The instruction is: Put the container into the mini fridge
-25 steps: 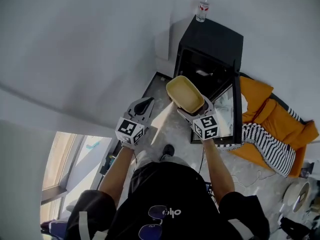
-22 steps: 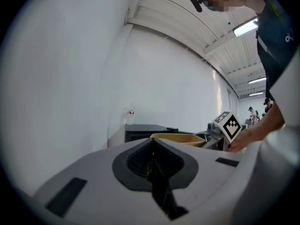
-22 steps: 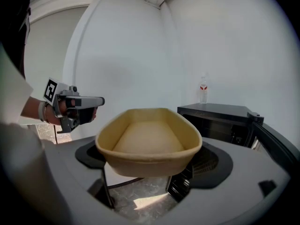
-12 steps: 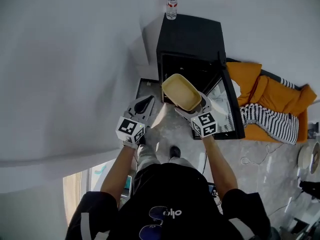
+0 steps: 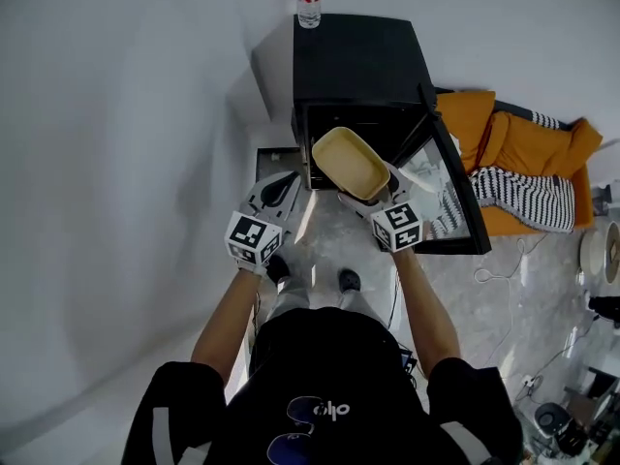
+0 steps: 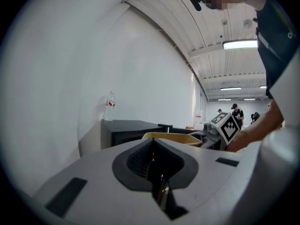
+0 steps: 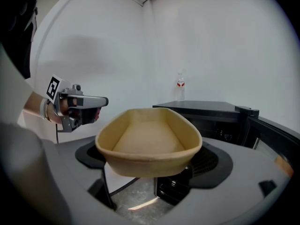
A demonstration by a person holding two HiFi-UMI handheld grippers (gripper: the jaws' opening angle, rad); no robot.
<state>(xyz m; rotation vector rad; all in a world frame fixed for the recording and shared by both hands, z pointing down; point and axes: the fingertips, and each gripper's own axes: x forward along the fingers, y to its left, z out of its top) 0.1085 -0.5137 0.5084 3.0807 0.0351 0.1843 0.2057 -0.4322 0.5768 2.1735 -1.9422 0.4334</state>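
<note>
Head view: you stand on a grey marbled floor (image 5: 325,235) by a white wall, facing a black fridge (image 5: 358,61) with its door (image 5: 455,192) swung open to your right. A bottle (image 5: 308,0) stands on the fridge's top. Orange and striped cloth (image 5: 518,168) lies beyond the door. The tan container (image 5: 351,163) is in the air before the fridge's opening, open side up.

Left gripper view: your left gripper (image 6: 152,146) has its jaws closed together with nothing between them. It points toward the fridge.

Right gripper view: your right gripper (image 7: 152,172) has its jaws clamped on the container's near end. The container's long axis runs straight away from you, with the far end toward the wall left of the fridge.
</note>
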